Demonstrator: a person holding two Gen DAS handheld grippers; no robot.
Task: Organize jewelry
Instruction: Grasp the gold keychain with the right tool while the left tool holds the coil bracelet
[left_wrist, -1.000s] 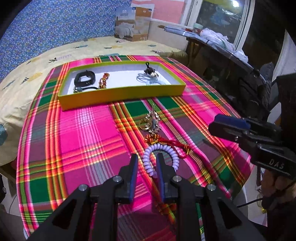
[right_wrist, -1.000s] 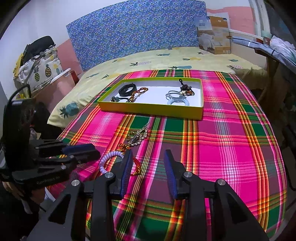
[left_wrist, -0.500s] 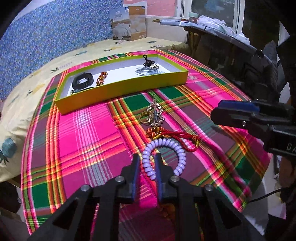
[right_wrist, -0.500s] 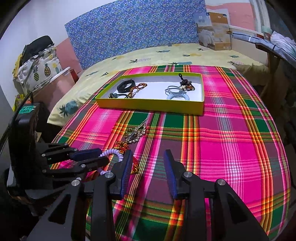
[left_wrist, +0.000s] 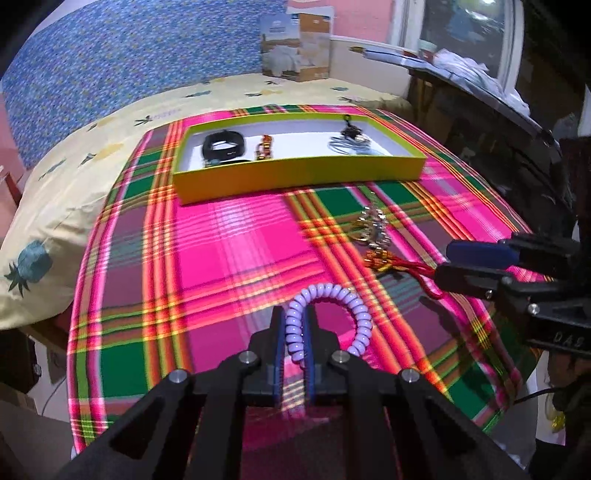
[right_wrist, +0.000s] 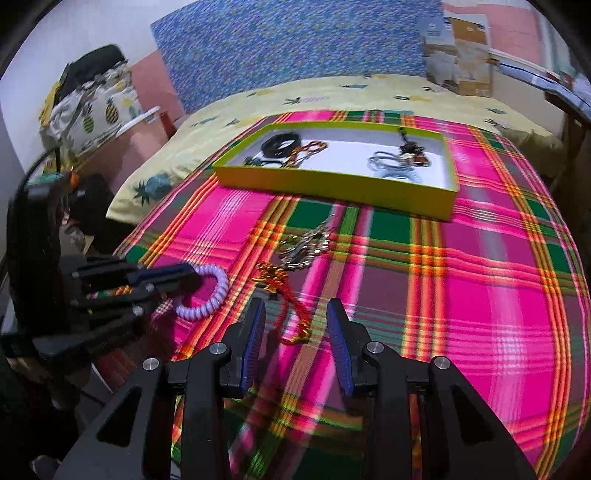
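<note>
A purple coil bracelet (left_wrist: 347, 299) lies on the plaid cloth, and my left gripper (left_wrist: 293, 314) is closing its jaws on the coil's left side, pads pressing it. In the right wrist view the same coil (right_wrist: 210, 295) sticks out of the left gripper (right_wrist: 177, 278). A red cord bracelet with gold beads (right_wrist: 284, 295) runs between the fingers of my right gripper (right_wrist: 295, 308), which stands open and low over it, not touching. A gold chain pile (right_wrist: 304, 245) sits just beyond. The yellow-green box (left_wrist: 295, 179) farther back holds a black band (left_wrist: 223, 147) and other pieces.
The plaid cloth (right_wrist: 480, 277) covers a bed with a pineapple-print sheet (left_wrist: 55, 192). A cardboard package (left_wrist: 295, 48) stands at the blue headboard. A dark table with clothes (left_wrist: 480, 81) is at the right. The right gripper (left_wrist: 476, 266) reaches in over the red cord.
My left gripper's jaws have narrowed from wide apart to pinching the purple coil. The right gripper has moved forward and down, so the red cord now lies between its fingers.
</note>
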